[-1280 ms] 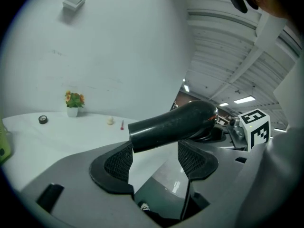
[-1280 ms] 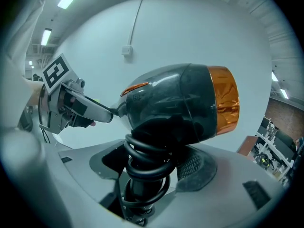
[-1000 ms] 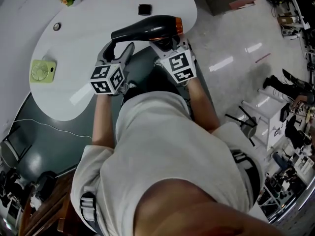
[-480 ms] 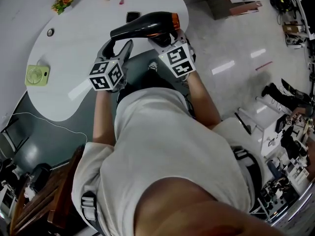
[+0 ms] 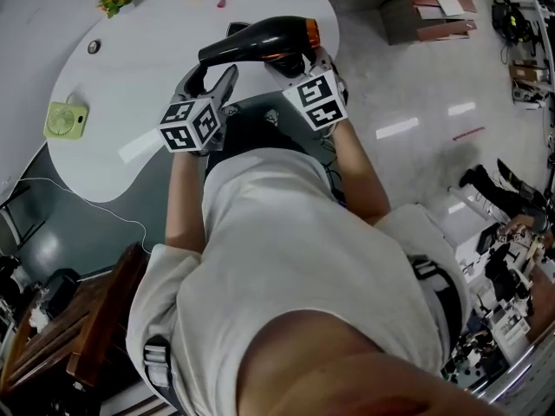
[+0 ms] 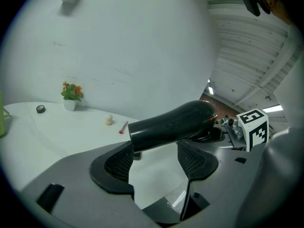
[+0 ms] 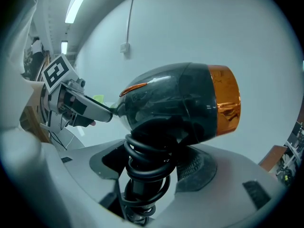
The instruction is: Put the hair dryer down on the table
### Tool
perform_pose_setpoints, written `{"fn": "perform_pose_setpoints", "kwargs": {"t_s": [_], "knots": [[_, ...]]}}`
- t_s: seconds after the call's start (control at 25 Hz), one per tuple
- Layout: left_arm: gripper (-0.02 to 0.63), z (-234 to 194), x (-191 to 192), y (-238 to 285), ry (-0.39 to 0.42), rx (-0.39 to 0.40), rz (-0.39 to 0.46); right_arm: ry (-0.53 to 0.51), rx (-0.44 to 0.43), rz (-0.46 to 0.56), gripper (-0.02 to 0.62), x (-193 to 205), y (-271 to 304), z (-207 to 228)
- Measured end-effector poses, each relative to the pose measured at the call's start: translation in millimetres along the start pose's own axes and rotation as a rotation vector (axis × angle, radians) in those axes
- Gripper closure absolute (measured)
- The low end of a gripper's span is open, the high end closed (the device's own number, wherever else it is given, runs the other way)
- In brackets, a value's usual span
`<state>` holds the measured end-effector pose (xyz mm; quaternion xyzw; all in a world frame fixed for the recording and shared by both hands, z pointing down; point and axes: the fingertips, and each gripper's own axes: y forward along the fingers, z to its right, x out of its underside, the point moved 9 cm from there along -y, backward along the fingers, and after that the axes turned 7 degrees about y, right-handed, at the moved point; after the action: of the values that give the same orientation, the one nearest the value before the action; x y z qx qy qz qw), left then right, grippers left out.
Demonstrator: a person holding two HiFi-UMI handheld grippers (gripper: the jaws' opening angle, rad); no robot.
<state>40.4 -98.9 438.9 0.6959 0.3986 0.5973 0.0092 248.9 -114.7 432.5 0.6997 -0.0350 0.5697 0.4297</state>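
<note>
Currently the white table (image 5: 130, 102) lies beneath the hair dryer (image 5: 260, 40), which is held above its near edge, long axis left-right, orange end right. The right claw (image 7: 152, 175) clamps its cord-wrapped handle. The left claw (image 6: 154, 151) gapes empty beside the black end.

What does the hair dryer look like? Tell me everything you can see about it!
The hair dryer is shiny black plastic with an orange ring at its fat end. A black cord is coiled around its handle, and the right gripper is shut on that wrapped handle. The barrel lies roughly level over the white table, near its edge. Its narrow end reaches across the open jaws of the left gripper; whether they touch it is unclear.
</note>
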Motion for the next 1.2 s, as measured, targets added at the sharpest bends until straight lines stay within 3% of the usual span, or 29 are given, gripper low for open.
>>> {"fn": "perform_pose_setpoints", "kwargs": {"t_s": [0.44,1.2], "knots": [[0.301,-33,-3,29,-0.088,-0.007,-0.005,-0.008,-0.042,-0.059,0.308,-11,44,20],[0.301,-88,-13,89,-0.159,0.024,-0.108,0.047,-0.096,-0.151,0.308,-20,115,59]]}}
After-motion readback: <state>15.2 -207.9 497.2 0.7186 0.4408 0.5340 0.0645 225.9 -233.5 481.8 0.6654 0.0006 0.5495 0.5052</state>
